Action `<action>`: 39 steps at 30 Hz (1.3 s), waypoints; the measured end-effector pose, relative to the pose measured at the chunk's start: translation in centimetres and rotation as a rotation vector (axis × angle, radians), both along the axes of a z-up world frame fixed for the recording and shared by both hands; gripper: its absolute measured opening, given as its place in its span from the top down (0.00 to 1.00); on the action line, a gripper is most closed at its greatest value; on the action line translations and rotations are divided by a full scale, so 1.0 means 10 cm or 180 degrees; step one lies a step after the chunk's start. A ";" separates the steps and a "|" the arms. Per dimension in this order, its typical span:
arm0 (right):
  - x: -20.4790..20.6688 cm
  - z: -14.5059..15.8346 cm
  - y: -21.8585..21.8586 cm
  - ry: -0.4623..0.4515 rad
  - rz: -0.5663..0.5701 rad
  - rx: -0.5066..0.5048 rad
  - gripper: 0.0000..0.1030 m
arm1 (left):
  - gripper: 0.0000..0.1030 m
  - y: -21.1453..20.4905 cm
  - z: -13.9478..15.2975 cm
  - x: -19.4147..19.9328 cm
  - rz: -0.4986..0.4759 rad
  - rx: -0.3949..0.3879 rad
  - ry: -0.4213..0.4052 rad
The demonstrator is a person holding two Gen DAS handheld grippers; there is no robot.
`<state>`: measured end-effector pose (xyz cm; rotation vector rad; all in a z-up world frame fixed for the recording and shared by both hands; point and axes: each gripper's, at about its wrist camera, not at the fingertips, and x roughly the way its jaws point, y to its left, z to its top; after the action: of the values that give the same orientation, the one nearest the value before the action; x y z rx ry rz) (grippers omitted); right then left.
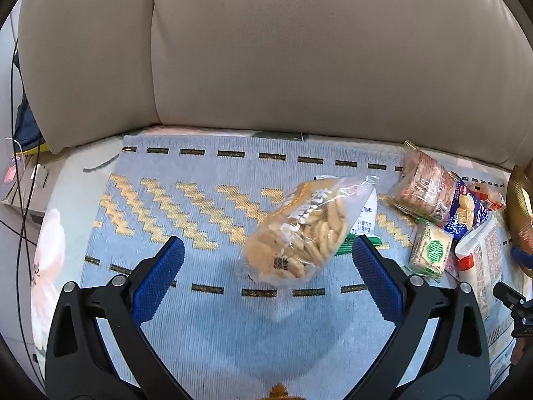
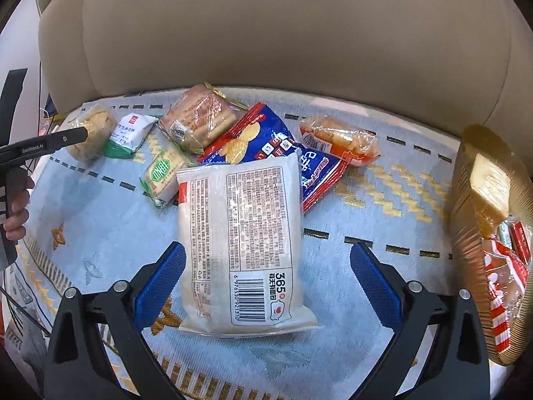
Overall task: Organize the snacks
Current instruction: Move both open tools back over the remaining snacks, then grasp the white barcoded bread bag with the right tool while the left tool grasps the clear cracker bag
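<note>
Left gripper [image 1: 268,255]: two black plastic arms with elongated cut-out slots, each ending in a finger faced with a blue, finely textured pad [image 1: 156,281], and round silver screw heads at the pivots near each finger base. Right gripper [image 2: 268,255]: same build, black slotted arms, blue textured pads [image 2: 374,286], silver screws in matching places. From the right wrist view the left gripper shows side-on as a slim black bar printed "GenRobot.AI" in small white letters with one silver screw, and a hand [image 2: 18,206] wraps its black handle, a grey sleeve edge below.
</note>
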<state>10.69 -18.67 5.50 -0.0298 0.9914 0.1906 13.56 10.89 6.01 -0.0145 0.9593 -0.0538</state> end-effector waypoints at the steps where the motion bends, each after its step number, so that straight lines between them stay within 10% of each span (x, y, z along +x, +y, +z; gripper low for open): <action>1: 0.01 -0.03 0.01 0.0024 0.0017 0.0005 0.05 | 0.03 0.00 -0.01 0.01 -0.0017 -0.0013 -0.0005; 11: 0.06 -0.21 0.04 0.0105 0.0062 0.0082 0.05 | 0.03 0.06 -0.19 0.16 0.0043 -0.0404 0.0090; 39: -0.14 -0.48 0.17 -0.0378 0.0303 -0.0165 0.05 | 0.03 -0.18 -0.65 -0.12 0.0149 -0.0130 -0.0352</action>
<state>9.28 -16.99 0.73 -0.1345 0.8771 0.2476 12.39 9.08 -0.49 -0.0710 0.8470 -0.0306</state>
